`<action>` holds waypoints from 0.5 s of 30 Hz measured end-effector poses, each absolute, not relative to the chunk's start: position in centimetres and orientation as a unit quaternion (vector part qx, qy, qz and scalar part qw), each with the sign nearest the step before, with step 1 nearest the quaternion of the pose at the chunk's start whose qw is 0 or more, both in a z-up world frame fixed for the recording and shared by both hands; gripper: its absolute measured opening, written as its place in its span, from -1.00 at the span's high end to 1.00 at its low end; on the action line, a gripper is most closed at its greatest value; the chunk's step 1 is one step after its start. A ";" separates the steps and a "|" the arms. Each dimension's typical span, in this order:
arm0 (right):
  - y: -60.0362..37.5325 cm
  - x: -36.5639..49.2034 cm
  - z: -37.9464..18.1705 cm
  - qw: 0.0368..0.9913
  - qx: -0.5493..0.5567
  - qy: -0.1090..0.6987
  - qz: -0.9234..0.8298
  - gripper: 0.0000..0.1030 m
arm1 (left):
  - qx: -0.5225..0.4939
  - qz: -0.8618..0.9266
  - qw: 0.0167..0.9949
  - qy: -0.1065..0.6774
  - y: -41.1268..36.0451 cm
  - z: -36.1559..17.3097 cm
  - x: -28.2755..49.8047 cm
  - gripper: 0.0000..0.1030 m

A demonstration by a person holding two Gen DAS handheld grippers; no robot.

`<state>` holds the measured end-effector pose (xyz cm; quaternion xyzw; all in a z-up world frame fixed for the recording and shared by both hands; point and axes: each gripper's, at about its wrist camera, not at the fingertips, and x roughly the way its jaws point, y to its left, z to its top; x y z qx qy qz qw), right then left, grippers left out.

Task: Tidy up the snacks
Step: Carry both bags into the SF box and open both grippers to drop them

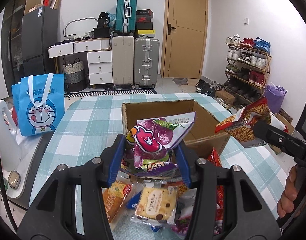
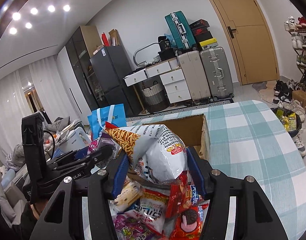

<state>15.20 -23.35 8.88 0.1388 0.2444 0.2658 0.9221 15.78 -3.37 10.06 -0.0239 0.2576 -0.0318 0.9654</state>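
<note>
Cluttered room with stacked suitcases (image 1: 131, 60), a wooden door (image 1: 184, 30) and a shoe rack (image 1: 248, 68) behind a table under a teal checked cloth (image 1: 83, 120). On the cloth, an open cardboard box (image 1: 210, 138), empty as far as visible, with a heap of loose snack packets (image 1: 154, 204) on its near side. Left gripper (image 1: 151, 156) clamped on a crumpled purple snack bag (image 1: 151, 138), raised over the heap before the box. Right gripper (image 2: 156, 172) clamped on a white and red bag of fried sticks (image 2: 160, 152), likewise lifted clear above the heap. Blue cartoon tote (image 1: 39, 106) standing at the table's left edge
</note>
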 end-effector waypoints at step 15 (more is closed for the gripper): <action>-21.7 20.2 8.7 0.916 0.139 0.274 0.257 -0.11 | -0.030 -0.020 0.962 0.272 -3.2 9.3 21.6 0.09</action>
